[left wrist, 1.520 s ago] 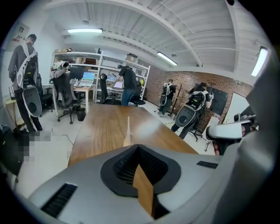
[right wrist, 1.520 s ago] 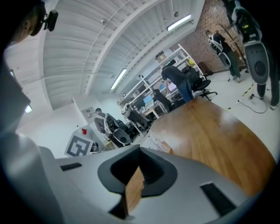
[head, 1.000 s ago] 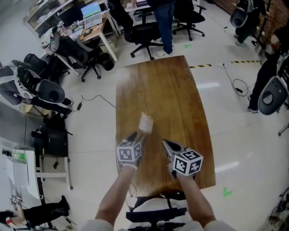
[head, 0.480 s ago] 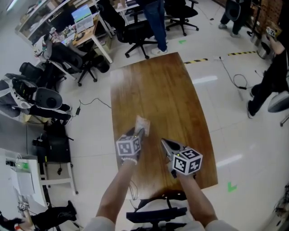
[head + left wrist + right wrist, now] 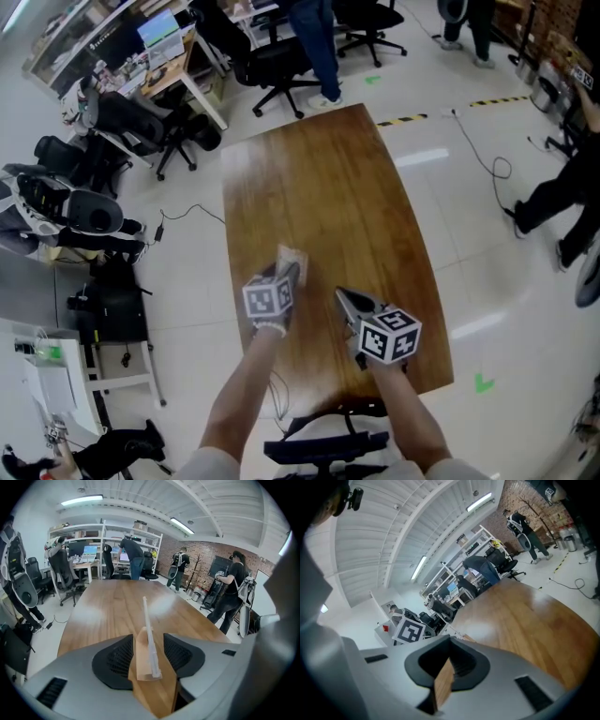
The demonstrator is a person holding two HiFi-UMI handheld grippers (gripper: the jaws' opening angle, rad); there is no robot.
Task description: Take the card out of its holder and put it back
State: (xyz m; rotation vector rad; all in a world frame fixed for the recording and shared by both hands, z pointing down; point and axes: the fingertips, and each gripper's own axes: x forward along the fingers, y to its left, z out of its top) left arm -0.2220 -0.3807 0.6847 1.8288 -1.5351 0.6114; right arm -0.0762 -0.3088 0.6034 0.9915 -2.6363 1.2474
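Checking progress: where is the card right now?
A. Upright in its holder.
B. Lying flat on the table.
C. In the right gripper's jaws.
A: the card stands upright in the wooden holder, between the jaws of the left gripper, which have just been opening.

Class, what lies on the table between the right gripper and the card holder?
Nothing: in the head view, only bare table separates the right gripper from the card holder.

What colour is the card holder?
The holder is pale tan wood, clearest in the left gripper view.
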